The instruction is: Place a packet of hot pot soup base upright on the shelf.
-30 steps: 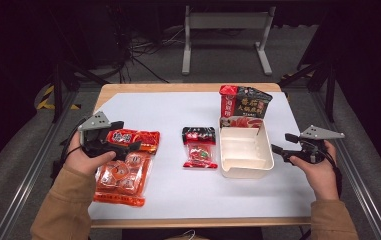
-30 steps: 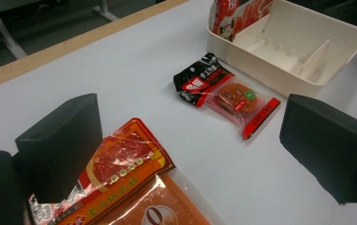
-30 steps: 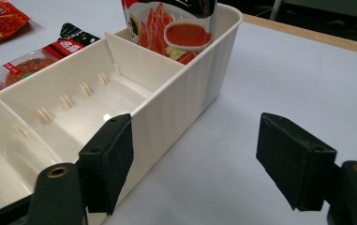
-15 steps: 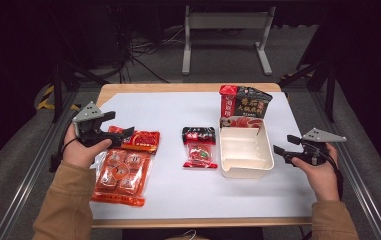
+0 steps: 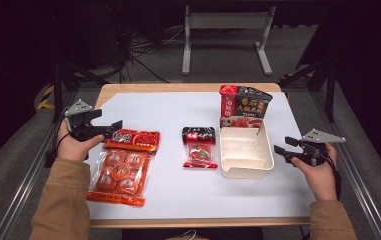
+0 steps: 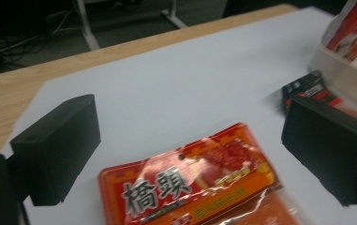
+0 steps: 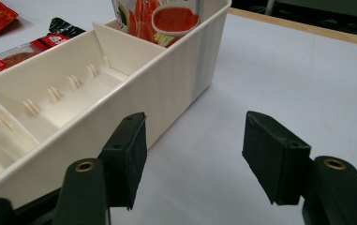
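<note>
The left gripper (image 5: pixel 109 126) has drawn back off the orange packet (image 5: pixel 123 167); right jaws narrowed.

Left tongs (image 5: pixel 113 127) gape wide; right tongs (image 5: pixel 280 150), empty, have just been closing slightly.

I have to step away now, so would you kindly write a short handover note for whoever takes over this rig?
Left gripper: open, jaws at the top edge of the large orange packet, not gripping.
Right gripper: open, jaws just been closing, nothing between them, beside the white tray.
Done: two packets stand in the tray's far compartment.
Left: the orange packet and small red packet still lie on the table, likely bound for the tray.
</note>
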### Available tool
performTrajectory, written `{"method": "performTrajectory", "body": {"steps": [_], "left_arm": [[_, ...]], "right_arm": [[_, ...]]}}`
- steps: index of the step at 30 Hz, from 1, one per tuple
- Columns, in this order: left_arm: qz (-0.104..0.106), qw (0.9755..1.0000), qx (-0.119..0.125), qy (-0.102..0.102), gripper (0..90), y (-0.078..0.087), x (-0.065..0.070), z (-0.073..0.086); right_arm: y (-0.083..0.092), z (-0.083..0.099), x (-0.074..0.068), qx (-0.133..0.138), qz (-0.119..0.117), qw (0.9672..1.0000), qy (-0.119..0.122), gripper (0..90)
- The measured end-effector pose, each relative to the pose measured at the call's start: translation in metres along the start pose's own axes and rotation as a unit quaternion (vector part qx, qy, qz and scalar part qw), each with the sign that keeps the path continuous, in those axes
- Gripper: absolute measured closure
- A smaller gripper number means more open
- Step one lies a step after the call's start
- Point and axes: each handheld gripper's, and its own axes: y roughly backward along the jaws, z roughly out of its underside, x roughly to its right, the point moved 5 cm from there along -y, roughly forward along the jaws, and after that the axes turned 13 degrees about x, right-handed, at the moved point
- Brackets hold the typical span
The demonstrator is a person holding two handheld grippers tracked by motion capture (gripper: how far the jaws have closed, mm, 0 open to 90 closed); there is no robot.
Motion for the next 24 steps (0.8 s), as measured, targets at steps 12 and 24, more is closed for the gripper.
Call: {"method": "performTrajectory", "body": {"steps": [12,24], "left_arm": [[0.021,0.9997,-0.016,-0.004,26.8,-0.008,-0.021,0.022],[0.047,0.9935,-0.085,0.06,29.6,-0.02,-0.036,0.048]], "right_arm": [[-0.005,0.005,0.0,-0.004,0.0,1.0,0.003,38.0],[-0.006,0.006,-0.002,-0.006,-0.006,1.0,0.004,37.5]]}}
